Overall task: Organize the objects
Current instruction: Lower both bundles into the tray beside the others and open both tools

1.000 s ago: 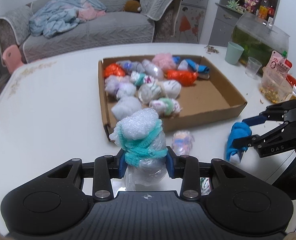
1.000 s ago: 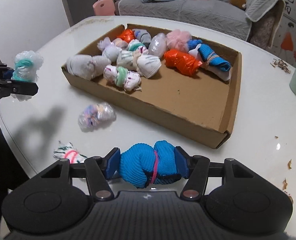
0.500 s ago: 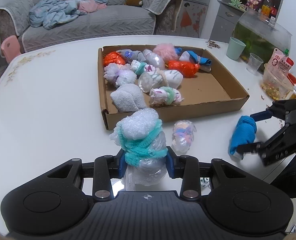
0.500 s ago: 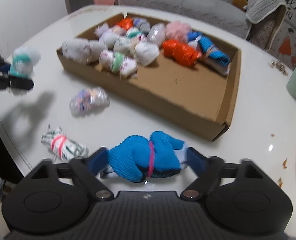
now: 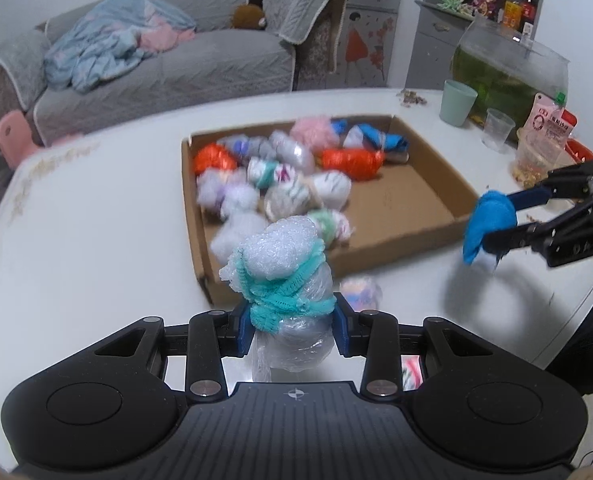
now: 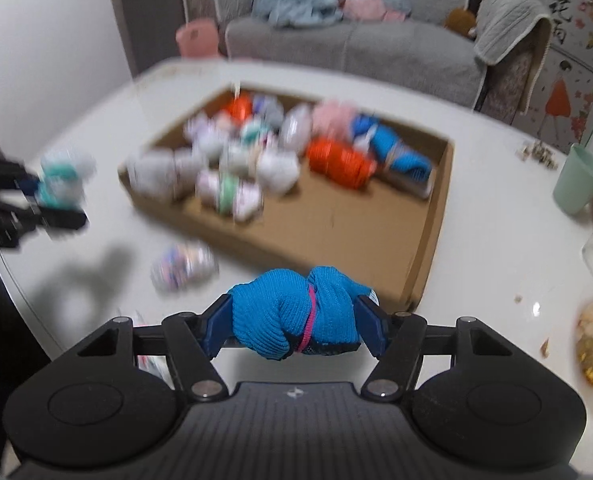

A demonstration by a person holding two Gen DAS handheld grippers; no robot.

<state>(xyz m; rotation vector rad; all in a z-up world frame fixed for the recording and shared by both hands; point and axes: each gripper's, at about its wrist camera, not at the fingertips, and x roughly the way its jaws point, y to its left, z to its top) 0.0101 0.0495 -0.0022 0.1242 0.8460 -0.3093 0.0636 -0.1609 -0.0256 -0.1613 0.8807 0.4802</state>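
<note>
My left gripper (image 5: 292, 322) is shut on a bubble-wrap bundle tied with a teal band (image 5: 280, 264), held above the white table in front of the cardboard box (image 5: 436, 236). The box holds several wrapped bundles at its left and back. In the right wrist view my right gripper (image 6: 296, 320) has its jaws closing, the pads pressing a blue sock bundle with a pink band (image 6: 288, 308), raised off the table near the box's front corner (image 6: 432, 240). A small clear multicoloured bundle (image 6: 184, 266) lies on the table in front of the box.
A green cup (image 5: 457, 102), a clear cup (image 5: 498, 130), a fish tank (image 5: 508, 64) and a snack container (image 5: 536, 156) stand at the right of the table. A striped bundle (image 5: 410, 372) lies under my left gripper. A grey sofa stands behind.
The right jaws spread wide around the blue bundle, then closed on it again, and that gripper rose off the table. The left gripper kept its grip and lifted slightly.
</note>
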